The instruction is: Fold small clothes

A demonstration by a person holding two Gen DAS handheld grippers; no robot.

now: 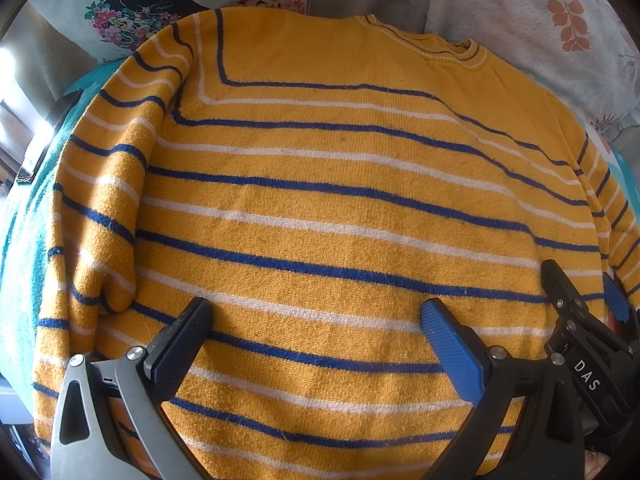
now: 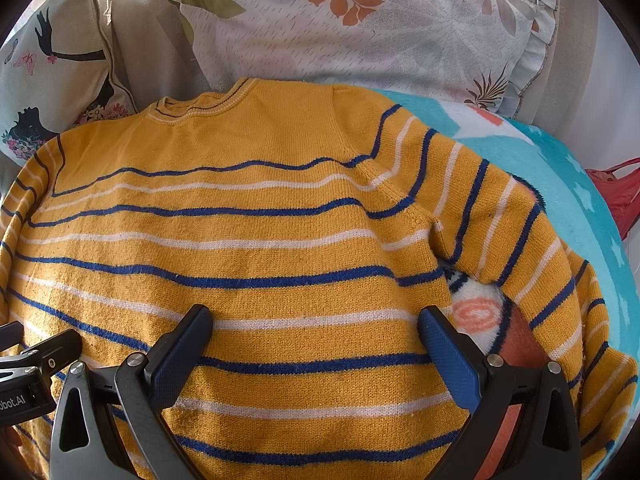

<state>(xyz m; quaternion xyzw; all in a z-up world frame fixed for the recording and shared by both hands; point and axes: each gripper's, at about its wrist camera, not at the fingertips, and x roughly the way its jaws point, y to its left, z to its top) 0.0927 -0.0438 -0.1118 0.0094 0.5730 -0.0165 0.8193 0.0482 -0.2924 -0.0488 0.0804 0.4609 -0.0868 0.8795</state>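
Observation:
A small yellow sweater (image 1: 320, 208) with blue and white stripes lies flat, collar away from me; it also fills the right wrist view (image 2: 240, 248). Its left sleeve (image 1: 104, 208) is folded down along the body. Its right sleeve (image 2: 520, 248) angles out and down over the blanket. My left gripper (image 1: 316, 320) is open, hovering over the lower left of the body. My right gripper (image 2: 316, 320) is open over the lower right of the body, near the sweater's side edge. The right gripper also shows at the right edge of the left wrist view (image 1: 580, 292).
The sweater rests on a turquoise fleece blanket (image 2: 560, 168) with an animal print. A leaf-patterned pillow (image 2: 380, 28) and a cushion (image 1: 132, 4) with a black bird print lean behind it. Something red (image 2: 620, 196) lies at the far right.

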